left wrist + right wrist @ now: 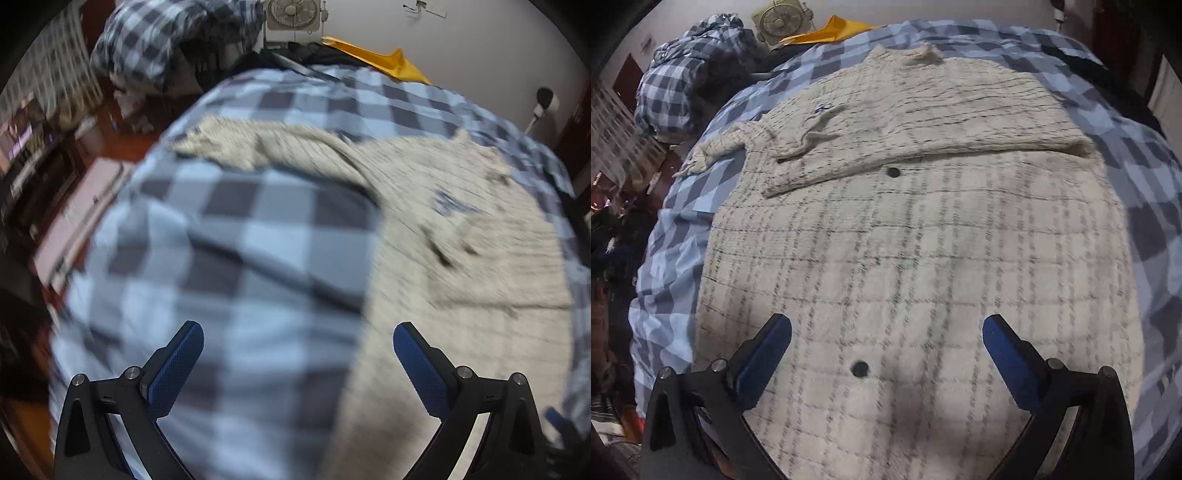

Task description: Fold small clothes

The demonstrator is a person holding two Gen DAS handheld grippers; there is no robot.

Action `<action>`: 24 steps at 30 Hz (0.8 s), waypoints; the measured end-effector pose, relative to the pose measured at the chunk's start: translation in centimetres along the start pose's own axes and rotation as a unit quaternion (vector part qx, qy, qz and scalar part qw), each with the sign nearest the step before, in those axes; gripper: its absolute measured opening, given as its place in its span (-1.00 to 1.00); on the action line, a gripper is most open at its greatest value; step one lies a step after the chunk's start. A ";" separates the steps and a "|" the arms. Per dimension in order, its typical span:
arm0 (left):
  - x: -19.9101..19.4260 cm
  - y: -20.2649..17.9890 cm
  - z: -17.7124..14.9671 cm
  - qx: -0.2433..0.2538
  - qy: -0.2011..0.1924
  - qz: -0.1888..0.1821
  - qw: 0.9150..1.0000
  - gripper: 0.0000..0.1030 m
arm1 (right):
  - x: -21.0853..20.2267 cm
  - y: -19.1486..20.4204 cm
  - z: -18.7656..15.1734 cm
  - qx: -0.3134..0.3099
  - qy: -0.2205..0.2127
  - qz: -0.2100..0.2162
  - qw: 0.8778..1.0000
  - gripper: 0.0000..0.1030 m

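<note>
a: where's the garment?
b: your cream checked cardigan (pixel 923 258) lies spread on the checkered bed (pixel 676 236), one part folded over.
a: and my fingers?
b: your left gripper (pixel 298 363) and right gripper (pixel 886 356) both gape wide, holding nothing.

Cream cardigan (pixel 916 258) with grey grid (black buttons (pixel 860 368)); bedcover (pixel 229 229) blue-grey check, blurred; fingers (pixel 177 365) seemingly blue.
</note>
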State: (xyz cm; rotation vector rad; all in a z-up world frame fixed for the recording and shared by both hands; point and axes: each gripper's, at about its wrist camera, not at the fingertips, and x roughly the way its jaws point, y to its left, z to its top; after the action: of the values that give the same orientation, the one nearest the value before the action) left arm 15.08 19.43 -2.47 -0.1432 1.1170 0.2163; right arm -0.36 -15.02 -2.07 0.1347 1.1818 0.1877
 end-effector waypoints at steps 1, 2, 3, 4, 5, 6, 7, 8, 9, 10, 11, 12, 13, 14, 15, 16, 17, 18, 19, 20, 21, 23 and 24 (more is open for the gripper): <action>1.4 1.3 1.8 0.002 0.004 0.005 1.000 1.00 | 0.4 0.1 0.5 0.007 0.001 0.014 1.000 0.97; 2.5 2.3 3.1 -0.003 0.010 0.001 1.000 1.00 | 0.8 0.4 1.1 0.014 0.003 0.033 0.999 0.97; 3.7 3.4 4.4 -0.012 0.019 -0.006 1.000 1.00 | 0.6 0.5 1.0 0.017 0.005 0.042 0.999 0.97; 5.1 4.7 5.9 -0.027 0.028 -0.012 0.999 1.00 | 0.8 0.7 1.1 0.017 0.008 0.050 0.999 0.97; 6.8 6.1 7.5 -0.044 0.036 -0.011 0.998 1.00 | 1.0 1.0 1.1 0.014 0.010 0.055 0.998 0.97; 8.3 7.4 9.0 -0.061 0.040 -0.003 0.997 1.00 | 1.4 1.2 1.2 0.011 0.012 0.055 0.998 0.97; 9.4 8.5 10.1 -0.076 0.040 0.007 0.996 1.00 | 1.7 1.3 1.2 0.009 0.013 0.053 0.998 0.97; 10.8 10.0 11.4 -0.103 0.036 0.016 0.994 1.00 | 2.0 1.4 1.1 0.006 0.016 0.050 0.999 0.97; 11.8 11.2 12.5 -0.125 0.032 0.016 0.991 1.00 | 2.5 1.6 1.1 0.003 0.021 0.045 0.999 0.97; 12.9 12.3 13.5 -0.146 0.027 0.012 0.989 1.00 | 2.9 1.5 1.1 0.002 0.026 0.042 0.999 0.97; 14.2 13.4 14.6 -0.165 0.020 0.015 0.986 1.00 | 3.4 1.6 1.1 0.001 0.034 0.039 0.999 0.97; 15.2 14.1 15.3 -0.176 0.015 0.021 0.984 1.00 | 4.0 1.6 1.1 0.001 0.042 0.038 0.998 0.97; 16.4 14.8 16.1 -0.185 0.014 0.029 0.982 1.00 | 4.3 1.6 1.2 0.001 0.045 0.036 0.998 0.97; 17.8 15.4 16.8 -0.192 0.017 0.041 0.980 1.00 | 4.5 1.5 1.1 0.002 0.047 0.034 0.998 0.97; 19.2 15.9 17.3 -0.199 0.020 0.054 0.978 1.00 | 4.7 1.5 1.2 0.003 0.046 0.029 0.999 0.97; 20.2 16.2 17.7 -0.205 0.021 0.064 0.976 1.00 | 4.6 1.4 1.2 0.004 0.045 0.026 0.999 0.97; 21.4 16.7 18.1 -0.217 0.021 0.075 0.973 1.00 | 4.8 1.3 1.2 0.005 0.046 0.023 0.999 0.97; 22.3 17.3 18.4 -0.231 0.017 0.073 0.970 1.00 | 5.1 1.3 1.3 0.009 0.049 0.020 0.999 0.97; 22.8 17.7 18.5 -0.242 0.011 0.065 0.968 1.00 | 5.2 1.2 1.2 0.011 0.051 0.022 0.998 0.97; 23.7 18.2 18.8 -0.253 0.006 0.054 0.966 1.00 | 5.3 1.2 1.2 0.014 0.053 0.024 0.998 0.97; 24.4 18.3 18.9 -0.258 0.007 0.052 0.965 1.00 | 5.5 1.2 1.2 0.016 0.054 0.026 0.998 0.97; 25.5 18.4 19.3 -0.252 0.009 0.062 0.966 0.99 | 5.7 1.3 1.2 0.016 0.054 0.018 0.998 0.97; 25.7 18.1 19.4 -0.242 0.004 0.067 0.968 0.73 | 5.9 1.4 1.2 0.015 0.055 0.015 0.998 0.97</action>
State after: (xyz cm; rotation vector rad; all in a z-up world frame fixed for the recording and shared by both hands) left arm 38.40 43.89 -17.34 -0.5031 1.0660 0.6102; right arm 2.86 -12.39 -6.69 0.1708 1.2923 0.2068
